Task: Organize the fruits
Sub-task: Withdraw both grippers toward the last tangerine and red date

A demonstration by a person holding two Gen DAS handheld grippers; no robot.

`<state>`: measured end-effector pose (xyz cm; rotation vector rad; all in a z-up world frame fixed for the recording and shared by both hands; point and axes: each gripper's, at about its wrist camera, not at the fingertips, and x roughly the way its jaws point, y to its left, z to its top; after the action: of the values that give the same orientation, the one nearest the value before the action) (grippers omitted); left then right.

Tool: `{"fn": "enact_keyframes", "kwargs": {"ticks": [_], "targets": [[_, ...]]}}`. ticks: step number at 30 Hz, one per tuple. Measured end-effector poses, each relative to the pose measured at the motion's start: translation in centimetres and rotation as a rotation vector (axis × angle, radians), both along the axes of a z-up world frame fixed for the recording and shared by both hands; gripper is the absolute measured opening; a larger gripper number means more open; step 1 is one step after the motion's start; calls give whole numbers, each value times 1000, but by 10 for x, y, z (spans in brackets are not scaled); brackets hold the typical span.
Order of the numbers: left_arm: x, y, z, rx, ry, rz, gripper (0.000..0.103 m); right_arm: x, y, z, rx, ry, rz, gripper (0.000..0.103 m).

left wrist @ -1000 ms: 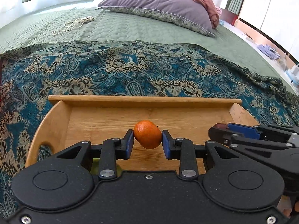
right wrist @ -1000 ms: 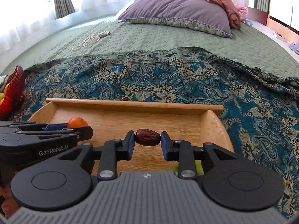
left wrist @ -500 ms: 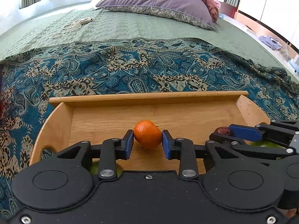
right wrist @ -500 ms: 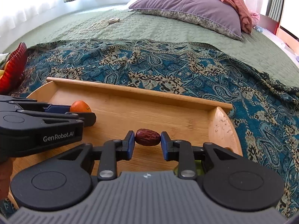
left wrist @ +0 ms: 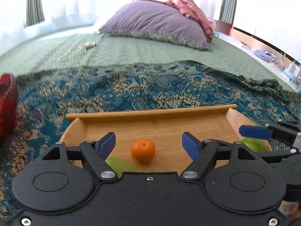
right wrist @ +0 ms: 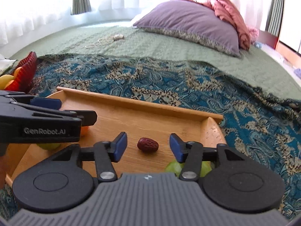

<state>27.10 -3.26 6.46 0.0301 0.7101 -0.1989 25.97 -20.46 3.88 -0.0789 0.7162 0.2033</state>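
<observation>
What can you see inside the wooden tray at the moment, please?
The wooden tray holds a tangerine, a red date and two green fruits. Both green fruits are partly covered by the tongs, so their kind is unclear.

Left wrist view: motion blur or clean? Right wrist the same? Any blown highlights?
Left wrist: smeared, worst on the blanket and green fruit; orange soft. Right wrist: sharper, date crisp. Both: curtains blown white, fisheye bends the tray rim.
</observation>
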Motion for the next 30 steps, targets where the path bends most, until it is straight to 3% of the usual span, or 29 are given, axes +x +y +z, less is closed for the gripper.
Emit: {"fn": "enact_keyframes", "kwargs": {"ticks": [10,19,30], "targets": [[-68,5,15,27,-85,-86,88,-65,-7,17,-37,-152,81,87],[-116,16,13,-33,-87,-88,91,-111,-9,17,-52,-229,92,90],[-158,17,-2,-17,-103,-116,96,-149,-10,1,-55,-258,107,91]]}}
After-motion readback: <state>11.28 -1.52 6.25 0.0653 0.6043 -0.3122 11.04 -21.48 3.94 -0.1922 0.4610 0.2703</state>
